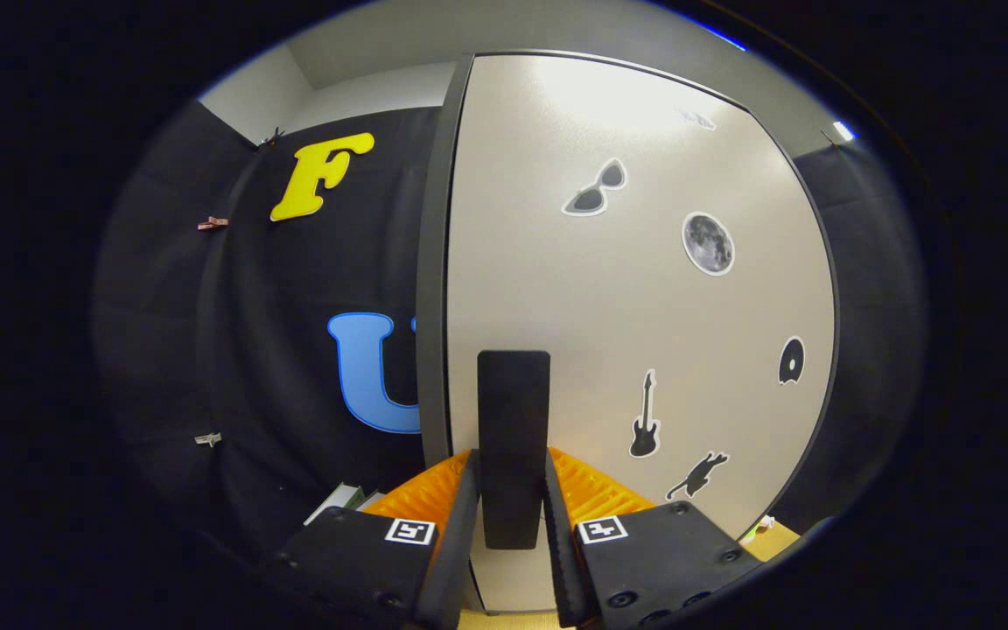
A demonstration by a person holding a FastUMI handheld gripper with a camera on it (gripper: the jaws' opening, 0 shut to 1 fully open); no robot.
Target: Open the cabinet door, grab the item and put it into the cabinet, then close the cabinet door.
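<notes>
Tool (pixel 513 507) fingers clamped on upright black handle (pixel 514 437) of pale cabinet door (pixel 644 306), long axis vertical.

Black cloth (pixel 233 350) hangs as the booth's wall, pinned with small clips, one reddish (pixel 213 223) higher up and one pale (pixel 207 438) lower down. Above the cloth a plain light wall (pixel 364 92) meets the ceiling. Low down, at the foot of the cloth, lies a pale flat object (pixel 339 500), too small to identify.

I worked in a recording booth: black cloth (pixel 233 350) was clipped as walls around a pale, sticker-covered cabinet door (pixel 644 306).
</notes>
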